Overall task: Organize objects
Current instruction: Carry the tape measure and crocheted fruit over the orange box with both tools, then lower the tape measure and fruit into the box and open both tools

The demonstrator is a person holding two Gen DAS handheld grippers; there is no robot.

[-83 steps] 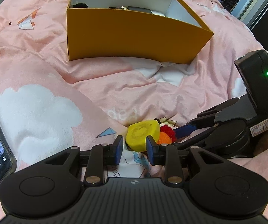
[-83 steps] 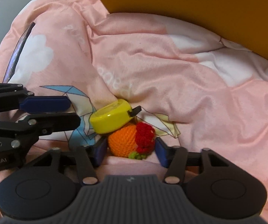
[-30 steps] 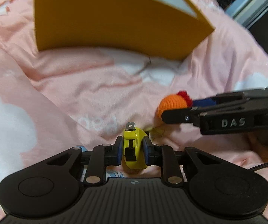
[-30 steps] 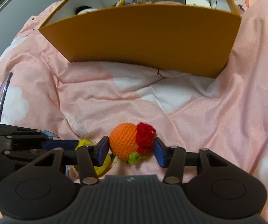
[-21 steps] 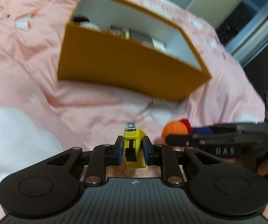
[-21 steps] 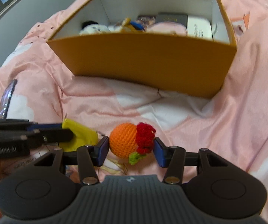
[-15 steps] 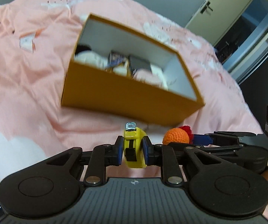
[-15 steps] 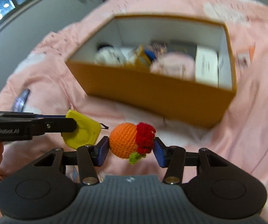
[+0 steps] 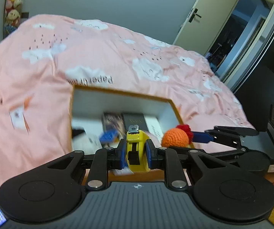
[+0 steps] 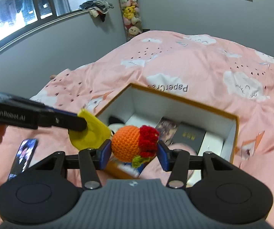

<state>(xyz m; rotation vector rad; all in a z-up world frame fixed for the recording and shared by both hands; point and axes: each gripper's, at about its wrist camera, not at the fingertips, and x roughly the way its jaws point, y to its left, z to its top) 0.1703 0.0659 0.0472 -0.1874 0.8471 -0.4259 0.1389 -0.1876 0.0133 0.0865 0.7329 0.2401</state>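
Above the open orange box (image 10: pixel 234 133) on the bed (image 10: pixel 194 66), the left tool (image 9: pixel 136 153) pinches the yellow tape measure (image 9: pixel 137 152) and the right tool (image 10: pixel 134 153) the crochet orange (image 10: pixel 131 143); releasing together risks collision or landing outside the box.

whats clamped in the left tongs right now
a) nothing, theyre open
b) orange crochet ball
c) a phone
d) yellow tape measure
d: in the left wrist view the left tongs are shut on the yellow tape measure, while the orange crochet ball sits in the right tongs.
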